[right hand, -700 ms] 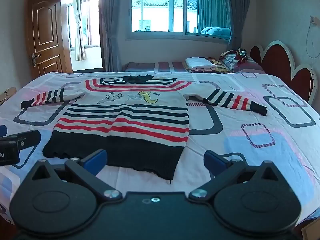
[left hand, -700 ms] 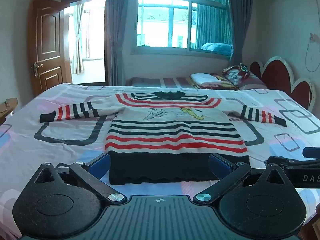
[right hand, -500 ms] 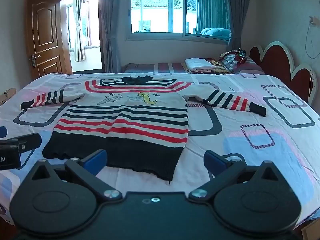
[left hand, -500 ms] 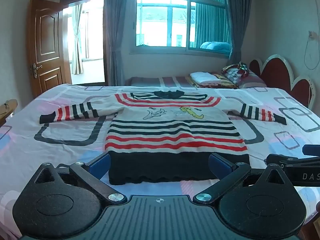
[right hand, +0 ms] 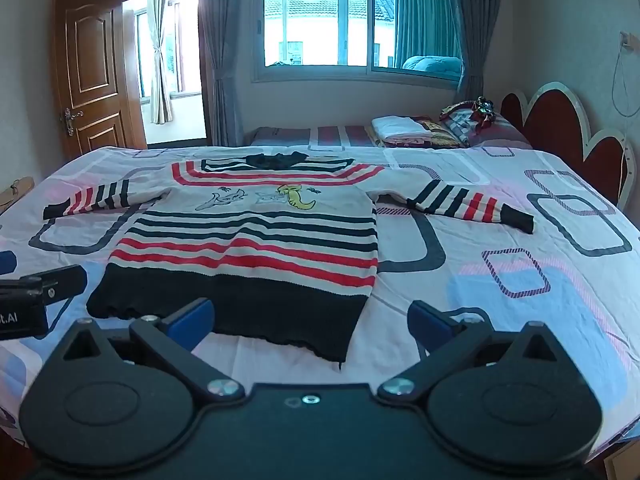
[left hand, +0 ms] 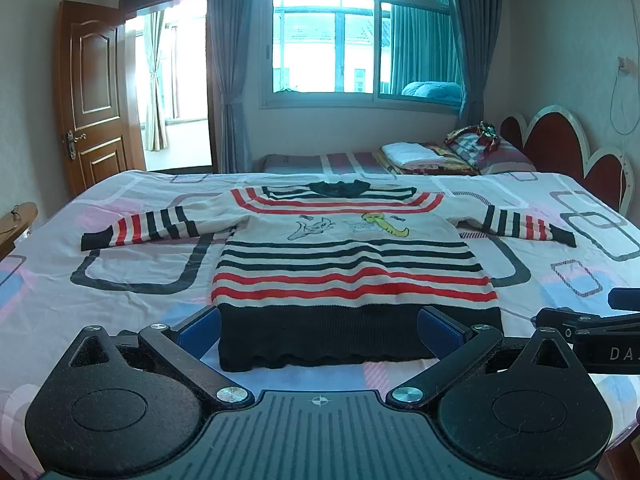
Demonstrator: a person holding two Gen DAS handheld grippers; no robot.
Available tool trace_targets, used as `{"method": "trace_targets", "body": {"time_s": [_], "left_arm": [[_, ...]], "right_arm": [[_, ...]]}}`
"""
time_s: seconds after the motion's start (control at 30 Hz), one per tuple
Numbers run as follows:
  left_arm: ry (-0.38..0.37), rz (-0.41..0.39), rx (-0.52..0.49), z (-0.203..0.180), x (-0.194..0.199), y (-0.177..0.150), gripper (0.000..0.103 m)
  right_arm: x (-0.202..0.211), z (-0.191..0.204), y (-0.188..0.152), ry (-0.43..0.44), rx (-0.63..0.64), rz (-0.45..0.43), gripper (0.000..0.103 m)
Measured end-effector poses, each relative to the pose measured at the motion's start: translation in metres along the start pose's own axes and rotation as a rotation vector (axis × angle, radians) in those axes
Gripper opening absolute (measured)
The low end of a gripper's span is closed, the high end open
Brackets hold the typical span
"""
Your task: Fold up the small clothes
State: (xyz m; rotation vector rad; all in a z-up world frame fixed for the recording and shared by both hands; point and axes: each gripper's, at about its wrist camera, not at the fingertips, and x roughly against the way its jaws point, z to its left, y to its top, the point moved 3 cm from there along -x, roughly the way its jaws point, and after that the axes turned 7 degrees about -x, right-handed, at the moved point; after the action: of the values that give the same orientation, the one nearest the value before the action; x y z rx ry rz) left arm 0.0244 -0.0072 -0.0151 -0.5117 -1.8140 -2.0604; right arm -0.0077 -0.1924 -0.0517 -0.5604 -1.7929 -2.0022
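A small knitted sweater (left hand: 352,264) lies flat and face up on the bed (left hand: 120,312), sleeves spread out to both sides, its dark collar toward the far edge and its wide black hem nearest the two tools. The knit is cream with red and black stripes, a cartoon figure stitched across the chest, and a slightly wavy bottom edge. The bedsheet under it is smooth cotton printed with rounded rectangles in grey, pink and pale blue.

The left gripper (left hand: 320,326) hovers just short of the hem, its blue-padded fingers (left hand: 200,326) spread wide with nothing between them. The right gripper (right hand: 310,320) sits beside it toward the sweater's right hem corner, its fingers (right hand: 430,320) equally wide apart and empty. Nothing lies between the tools and the cloth.

Farther back, folded bedding and a patterned pillow (left hand: 472,146) are stacked near a red scalloped headboard (left hand: 560,148). A brown panelled wooden door (left hand: 94,96) stands open on the left, and grey curtains (left hand: 230,64) frame a bright window (left hand: 340,40).
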Motion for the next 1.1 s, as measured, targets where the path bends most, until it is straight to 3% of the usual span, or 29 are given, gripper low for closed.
{"method": "trace_targets", "body": {"time_s": [1.1], "left_arm": [[0.002, 0.01, -0.012, -0.0016, -0.0023, 0.0003, 0.103]], "right_arm": [[-0.0043, -0.001, -0.0037, 0.012, -0.002, 0.004, 0.102]]}}
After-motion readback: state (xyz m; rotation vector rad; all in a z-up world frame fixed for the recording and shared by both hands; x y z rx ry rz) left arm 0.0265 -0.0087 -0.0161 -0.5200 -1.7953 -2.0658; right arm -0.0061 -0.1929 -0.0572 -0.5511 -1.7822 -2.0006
